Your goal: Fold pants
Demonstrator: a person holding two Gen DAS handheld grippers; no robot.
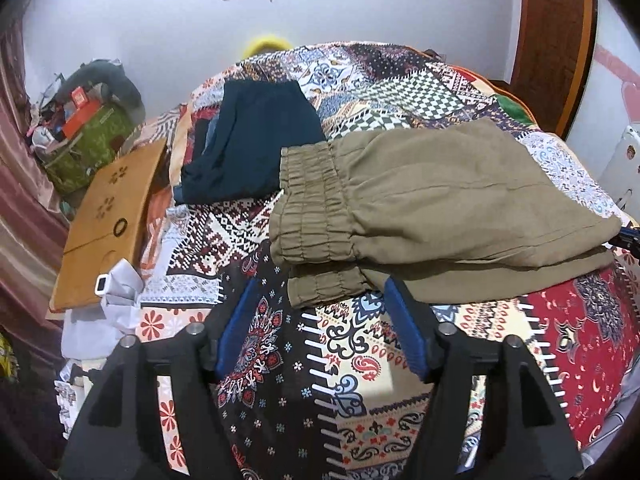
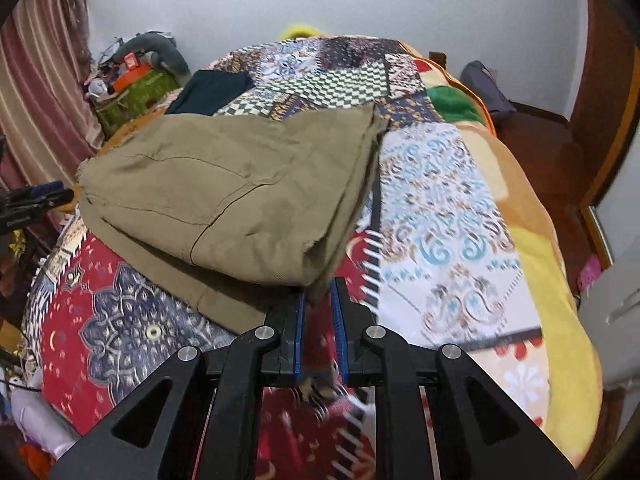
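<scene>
Olive pants (image 1: 440, 200) sit folded in layers on the patchwork bedspread (image 1: 360, 380), elastic waistband toward the left gripper (image 1: 320, 312), whose blue-padded fingers are spread wide, hovering just in front of the waistband and holding nothing. Right gripper (image 2: 319, 300) has its fingers close together with a narrow gap, right at the folded corner of the pants; can't tell if it's pinching cloth. Dark blue folded clothes (image 1: 248, 140) lie further back. Green box (image 1: 86, 148) by the curtain is stuffed with orange boxes and clutter
</scene>
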